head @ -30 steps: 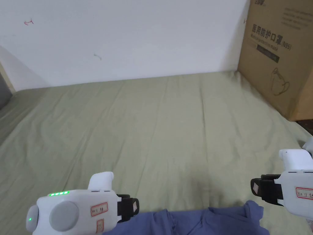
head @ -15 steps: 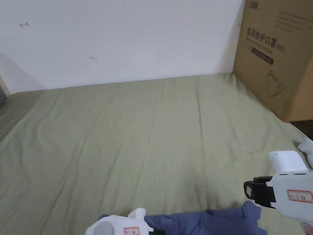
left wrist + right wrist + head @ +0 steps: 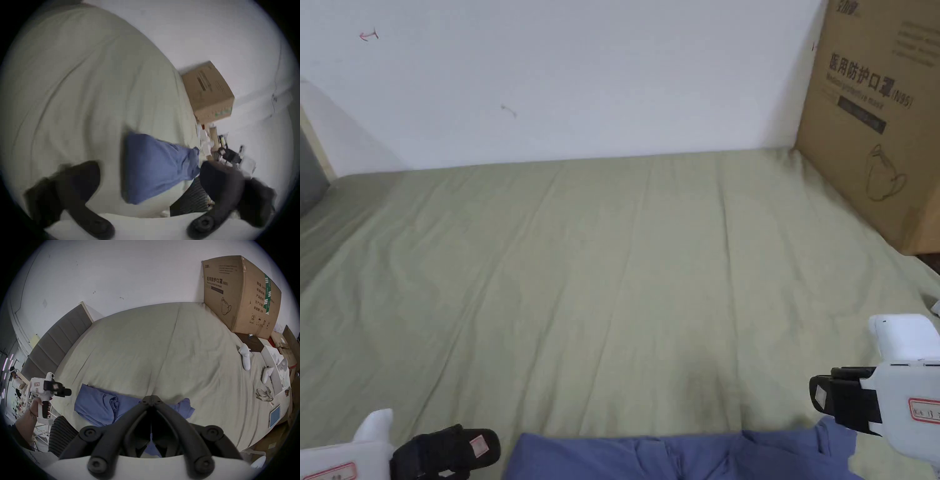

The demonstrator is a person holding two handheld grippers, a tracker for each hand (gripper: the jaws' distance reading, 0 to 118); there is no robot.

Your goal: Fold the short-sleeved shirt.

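Our left gripper (image 3: 447, 451) hangs off the left end of the blue shirt (image 3: 687, 456), above the bed (image 3: 600, 262) near its front edge. In the left gripper view its fingers (image 3: 78, 181) stand wide apart with nothing between them, though that view is blurred.

The shirt lies bunched along the front edge of the bed, still crumpled and not spread flat; in the right gripper view we see a ridge of gathered cloth left of its middle. We judge the step in hand to be laying it out before any fold. To do that well we should take the left end by a single layer at a hem or shoulder, not a fistful, and draw it toward the open middle of the bed.

Our right gripper (image 3: 831, 397) sits just above the shirt's right end. Its fingers (image 3: 138, 408) meet at the tips, and we cannot tell whether cloth is pinched there. A cardboard box (image 3: 881, 112) stands at the far right corner, well apart.
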